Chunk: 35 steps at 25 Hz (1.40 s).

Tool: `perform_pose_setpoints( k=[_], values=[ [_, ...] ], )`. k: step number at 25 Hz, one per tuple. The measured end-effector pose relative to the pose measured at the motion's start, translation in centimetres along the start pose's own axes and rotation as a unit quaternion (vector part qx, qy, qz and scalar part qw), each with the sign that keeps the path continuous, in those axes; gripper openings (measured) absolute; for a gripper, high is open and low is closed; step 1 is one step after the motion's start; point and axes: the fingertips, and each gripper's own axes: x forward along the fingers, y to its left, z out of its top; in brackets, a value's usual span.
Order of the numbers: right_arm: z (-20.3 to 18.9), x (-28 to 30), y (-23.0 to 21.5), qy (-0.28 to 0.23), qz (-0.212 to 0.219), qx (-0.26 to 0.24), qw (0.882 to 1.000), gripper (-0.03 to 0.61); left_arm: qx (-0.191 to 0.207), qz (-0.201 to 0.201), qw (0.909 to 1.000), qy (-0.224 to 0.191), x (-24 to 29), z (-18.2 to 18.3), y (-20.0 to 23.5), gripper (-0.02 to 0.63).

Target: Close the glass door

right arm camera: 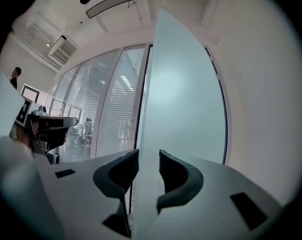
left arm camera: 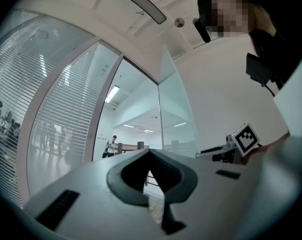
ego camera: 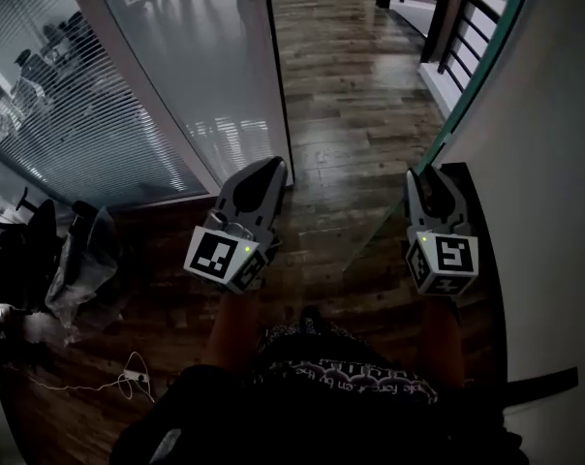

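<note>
Right gripper view: right tool [right arm camera: 148, 156] wide astride glass door [right arm camera: 186, 99]; left tool [left arm camera: 150, 152] pinched together beside blinds [left arm camera: 56, 109].

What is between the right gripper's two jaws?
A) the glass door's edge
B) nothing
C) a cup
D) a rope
A: the edge of the glass door runs up between the parted jaws of the right gripper, as its own view shows.

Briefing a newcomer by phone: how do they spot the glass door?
Find the white wall right of the wooden floor. The glass door stands open beside it, its edge between the right gripper's parted jaws. Unlike the slatted glass wall opposite, it is plain.
</note>
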Motion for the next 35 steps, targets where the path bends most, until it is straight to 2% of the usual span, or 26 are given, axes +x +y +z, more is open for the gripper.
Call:
perform_pose_setpoints(
  k=[6,10,12,15,19,24,29,35],
  values=[
    [0.5,1.9,1.8,-0.012,0.041,0.011,0.999,0.116,0.003,0.014,0.9999,-0.004,0.8,0.3,2.8,0.002],
    [-0.2,3.2,0.8,-0.016,0.062,0.008,0.998,0.117,0.008,0.018,0.9998,-0.007,1.3,0.4,4.5,0.002],
    [-1.1,4.6,-0.6,-0.003,0.056,0.001,0.998,0.117,0.009,0.022,0.9997,-0.009,1.5,0.5,5.5,0.002],
    [-3.8,7.9,-2.3,0.042,0.051,-0.024,0.997,0.118,0.011,0.026,0.9996,-0.009,2.2,0.6,6.6,0.002],
    [-4.5,11.4,-1.8,0.071,0.069,-0.047,0.994,0.118,0.016,0.027,0.9995,-0.008,2.9,0.9,7.6,0.002],
    [-4.4,13.5,-1.6,0.063,0.082,0.011,0.995,0.109,0.016,0.048,0.9987,0.003,2.6,0.0,9.3,0.002],
    [-4.4,15.6,-0.9,0.056,0.071,0.028,0.996,0.104,0.013,0.067,0.9977,0.001,2.0,0.2,10.5,0.002],
    [-4.5,17.9,0.0,0.049,0.062,0.033,0.996,0.1,0.013,0.089,0.9958,0.019,1.2,-1.0,11.3,0.002]
  ],
)
